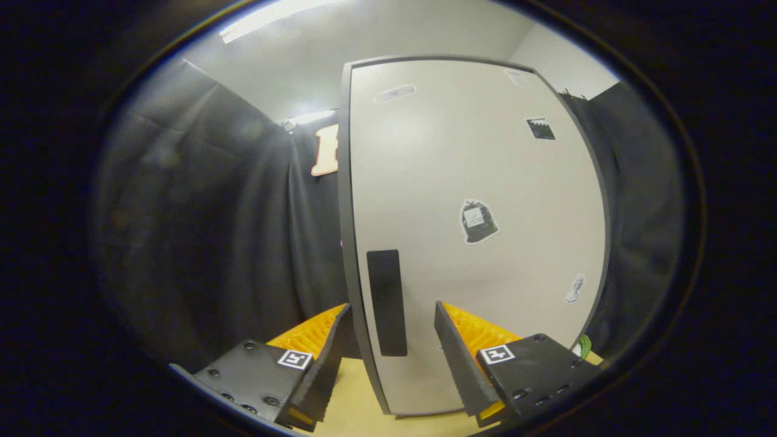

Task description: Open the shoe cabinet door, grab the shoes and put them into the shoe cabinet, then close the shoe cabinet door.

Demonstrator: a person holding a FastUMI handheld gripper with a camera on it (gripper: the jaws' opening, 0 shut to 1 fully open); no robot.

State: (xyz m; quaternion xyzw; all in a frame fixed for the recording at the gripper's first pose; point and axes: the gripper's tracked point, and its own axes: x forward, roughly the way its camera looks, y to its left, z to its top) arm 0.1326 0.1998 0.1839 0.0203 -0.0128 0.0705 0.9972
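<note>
Shoe cabinet door (pixel 479 182) stands shut just ahead of the hand-held gripper (pixel 388 358), its dark handle (pixel 386 301) between the wide-open, empty fingers. Opening comes first: close on the handle, then pull.

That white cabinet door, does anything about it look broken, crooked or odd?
Nothing stands out. The cabinet door looks whole, with a few stickers and a dark handle near its edge. The open gripper straddles that edge without touching it.
</note>
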